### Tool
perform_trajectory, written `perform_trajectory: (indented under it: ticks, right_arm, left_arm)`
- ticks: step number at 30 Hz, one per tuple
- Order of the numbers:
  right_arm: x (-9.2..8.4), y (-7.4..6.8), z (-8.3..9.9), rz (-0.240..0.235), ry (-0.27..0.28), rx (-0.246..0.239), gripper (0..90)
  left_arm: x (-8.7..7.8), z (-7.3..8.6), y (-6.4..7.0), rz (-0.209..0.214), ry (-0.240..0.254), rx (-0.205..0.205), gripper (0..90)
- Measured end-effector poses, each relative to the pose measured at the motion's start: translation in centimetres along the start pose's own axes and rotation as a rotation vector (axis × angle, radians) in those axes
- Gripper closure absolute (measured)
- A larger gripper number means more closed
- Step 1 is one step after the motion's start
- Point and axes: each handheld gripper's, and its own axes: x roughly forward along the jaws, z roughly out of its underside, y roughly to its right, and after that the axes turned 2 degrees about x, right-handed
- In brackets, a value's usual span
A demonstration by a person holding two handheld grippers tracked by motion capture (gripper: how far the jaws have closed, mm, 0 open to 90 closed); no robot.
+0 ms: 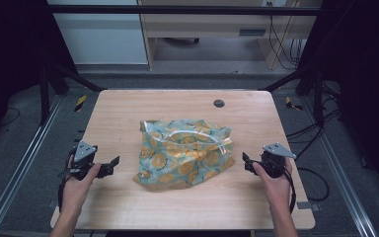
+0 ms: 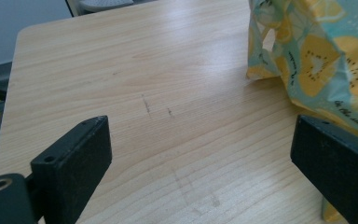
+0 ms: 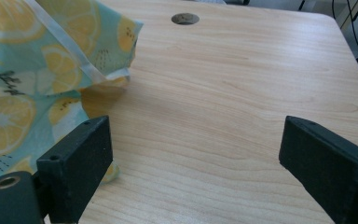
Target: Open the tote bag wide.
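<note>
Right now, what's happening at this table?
A person holds a two-jaw gripper in each hand, either side of a crumpled teal bag printed with orange slices lying mid-table. The left gripper and right gripper both stand open, holding nothing, with a gap between each and the bag. Nothing is gripped yet.

Both grippers, left and right, are showing black blocky jaws, grey three-cornered top plates and trailing black cables; forearms are showing bare.
</note>
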Motion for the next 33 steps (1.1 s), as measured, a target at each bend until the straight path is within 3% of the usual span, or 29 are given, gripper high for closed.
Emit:
perform_trajectory:
  ticks: [4, 6, 8, 12, 17, 20, 26, 33]
  right_arm:
    - [-0.5, 0.1, -0.1, 0.000, -0.001, -0.015, 9.4]
    - [-0.5, 0.2, -0.3, -0.001, -0.003, -0.015, 9.9]
    - [-0.7, 0.1, -0.8, -0.011, -0.011, -0.046, 10.6]
    - [-1.1, 0.0, -2.1, -0.036, -0.002, -0.049, 13.1]
    - [-1.6, 0.0, -4.0, -0.079, 0.007, -0.070, 15.8]
    - [-1.9, -0.2, -5.2, -0.091, 0.014, -0.069, 15.8]
    - [-2.8, -0.7, -8.1, -0.107, 0.027, -0.112, 15.1]
    - [-3.4, -1.4, -11.3, -0.142, 0.038, -0.157, 15.9]
  left_arm:
    - [-0.6, -0.9, 0.5, 0.011, 0.025, 0.004, 4.1]
    - [-0.8, -1.7, 0.9, 0.036, 0.033, 0.013, 4.0]
    - [-1.1, -2.7, 1.3, 0.059, 0.038, 0.033, 3.9]
    - [-1.6, -4.5, 1.8, 0.082, 0.050, 0.053, 4.1]
    - [-1.9, -7.0, 1.9, 0.081, 0.048, 0.093, 4.2]
    - [-2.2, -8.6, 1.8, 0.084, 0.052, 0.080, 4.3]
    - [-3.0, -10.9, 2.0, 0.091, 0.045, 0.095, 4.4]
    - [-3.5, -13.3, 2.9, 0.088, 0.032, 0.155, 4.4]
